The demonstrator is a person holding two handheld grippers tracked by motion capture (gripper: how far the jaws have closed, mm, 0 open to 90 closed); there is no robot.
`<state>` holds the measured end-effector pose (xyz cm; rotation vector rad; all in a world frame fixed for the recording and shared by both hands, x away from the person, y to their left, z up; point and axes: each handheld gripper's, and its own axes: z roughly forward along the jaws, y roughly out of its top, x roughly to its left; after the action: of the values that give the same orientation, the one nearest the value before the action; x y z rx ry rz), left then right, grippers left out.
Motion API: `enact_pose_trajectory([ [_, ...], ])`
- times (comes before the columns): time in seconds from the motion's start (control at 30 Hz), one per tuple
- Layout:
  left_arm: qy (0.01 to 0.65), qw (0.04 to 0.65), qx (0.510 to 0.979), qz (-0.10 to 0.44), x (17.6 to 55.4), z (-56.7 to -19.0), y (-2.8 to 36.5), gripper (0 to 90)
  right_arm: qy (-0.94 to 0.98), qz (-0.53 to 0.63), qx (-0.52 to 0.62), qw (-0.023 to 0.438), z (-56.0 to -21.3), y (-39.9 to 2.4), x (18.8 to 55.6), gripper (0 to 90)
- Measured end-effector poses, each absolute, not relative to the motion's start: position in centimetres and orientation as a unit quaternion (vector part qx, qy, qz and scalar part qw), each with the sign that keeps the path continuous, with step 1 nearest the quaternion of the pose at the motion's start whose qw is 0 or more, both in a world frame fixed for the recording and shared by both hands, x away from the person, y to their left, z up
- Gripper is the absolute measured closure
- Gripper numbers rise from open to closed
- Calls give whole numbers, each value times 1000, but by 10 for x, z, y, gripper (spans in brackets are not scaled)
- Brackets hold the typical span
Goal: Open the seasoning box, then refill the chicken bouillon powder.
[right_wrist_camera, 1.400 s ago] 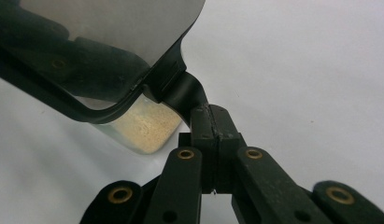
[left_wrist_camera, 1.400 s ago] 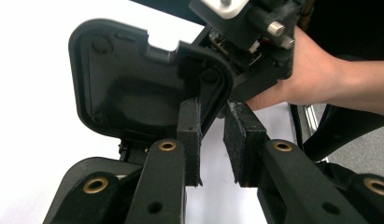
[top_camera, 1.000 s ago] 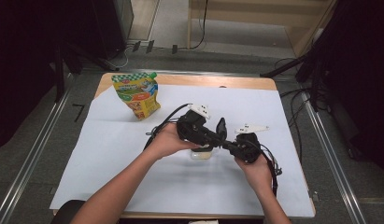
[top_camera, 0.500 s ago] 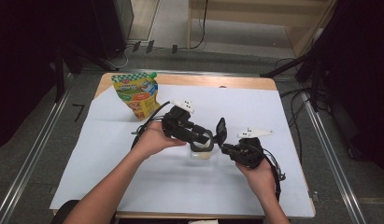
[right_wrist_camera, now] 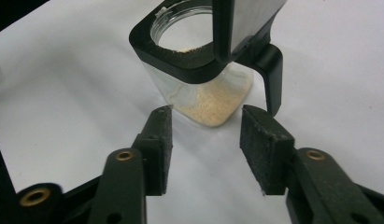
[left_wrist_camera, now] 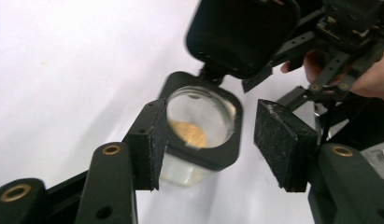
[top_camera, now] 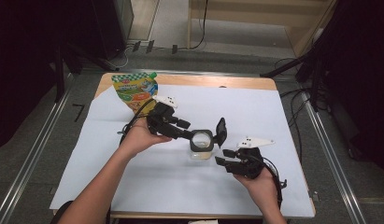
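Open-lidded jar between both claws, left claw and right claw apart, just opening.

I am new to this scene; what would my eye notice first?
A small clear jar with a black square collar stands mid-table, its black flip lid raised and pale grains at its bottom. The left gripper and right gripper flank it, open. A colourful spouted pouch lies at the far left.

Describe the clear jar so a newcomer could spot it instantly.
On the white sheet covering the table, look near the middle. The jar stands there, clear with a black square collar, its lid flipped open and tan powder at the bottom, unlike the colourful pouch at the far left.
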<state>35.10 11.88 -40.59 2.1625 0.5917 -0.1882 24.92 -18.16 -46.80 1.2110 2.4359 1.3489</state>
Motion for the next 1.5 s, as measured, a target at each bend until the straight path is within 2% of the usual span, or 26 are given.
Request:
enact_pose_trajectory([
  [0.47, 271, 430, 858, -69, 358, -402, 158, 438, 815, 435, 378, 57, -471, -177, 252, 521],
  [0.9, 311, 430, 848, -20, 361, -390, 212, 438, 812, 449, 370, 45, -470, -178, 257, 519],
  [1.5, 357, 430, 829, 26, 376, -388, 267, 441, 835, 448, 319, 27, -470, -153, 249, 539],
])
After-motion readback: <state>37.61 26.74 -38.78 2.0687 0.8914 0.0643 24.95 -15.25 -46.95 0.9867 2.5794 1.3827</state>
